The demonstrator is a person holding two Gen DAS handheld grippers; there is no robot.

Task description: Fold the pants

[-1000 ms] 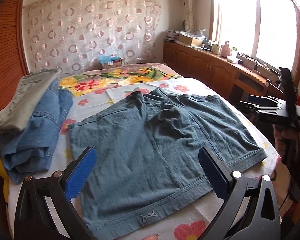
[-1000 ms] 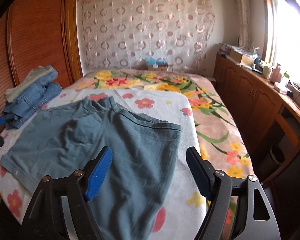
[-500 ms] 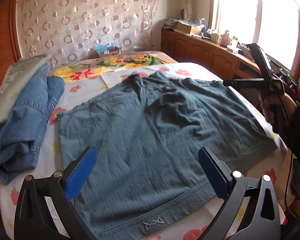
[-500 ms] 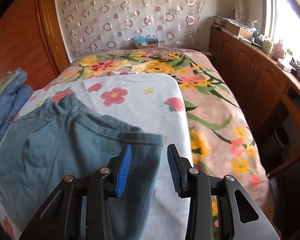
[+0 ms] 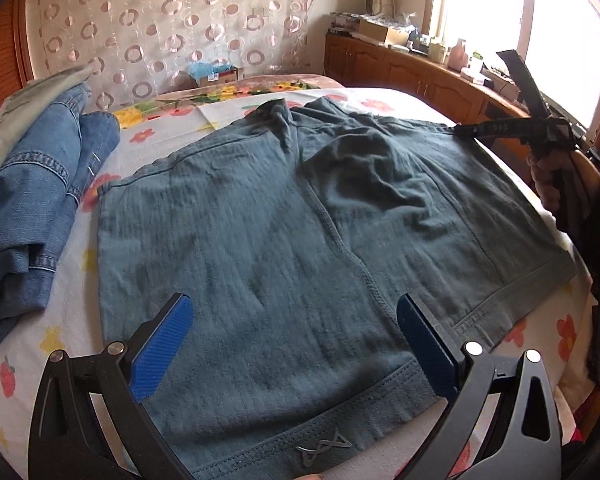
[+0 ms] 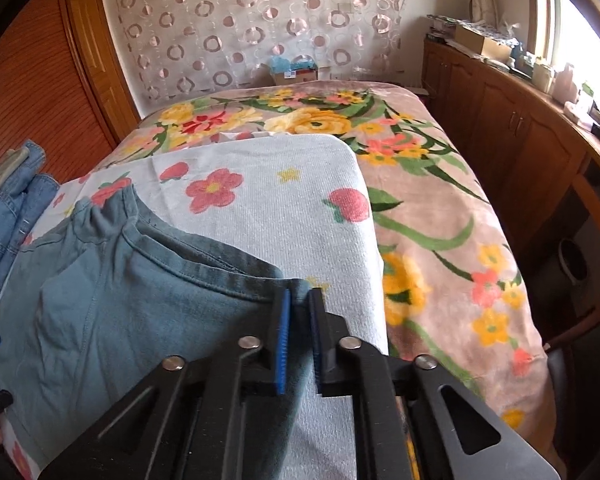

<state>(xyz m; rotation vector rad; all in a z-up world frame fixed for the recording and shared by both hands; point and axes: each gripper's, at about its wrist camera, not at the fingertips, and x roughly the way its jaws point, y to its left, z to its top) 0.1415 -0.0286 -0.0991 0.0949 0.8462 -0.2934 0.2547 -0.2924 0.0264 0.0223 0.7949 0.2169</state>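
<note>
Since the frame a second earlier, the right gripper (image 6: 298, 320) had swung down from a wide-spread hover and drawn its blue pads in on the far hem corner of the pants (image 6: 140, 288), and there it was, pinching the teal fabric between them. Over in the left wrist view that same right gripper (image 5: 462, 131) showed up at the far right corner of the garment, a hand wrapped around its handle. Meanwhile the left gripper (image 5: 292, 340) had drifted in closer over the near waistband, its pads spread wide apart with the cloth lying flat below them, nothing caught between. The pants (image 5: 300, 220) lay spread open on the white flowered sheet (image 6: 268, 200), waistband toward the left gripper, legs running away toward the patterned curtain (image 5: 172, 20). That sheet sat on top of a pink floral blanket (image 6: 440, 208) covering the bed. To the left, folded blue jeans (image 5: 32, 208) were stacked just beside the pants with a grey garment (image 5: 16, 116) on top. Wooden cabinets (image 6: 512, 140) ran along the right wall under the bright window
</note>
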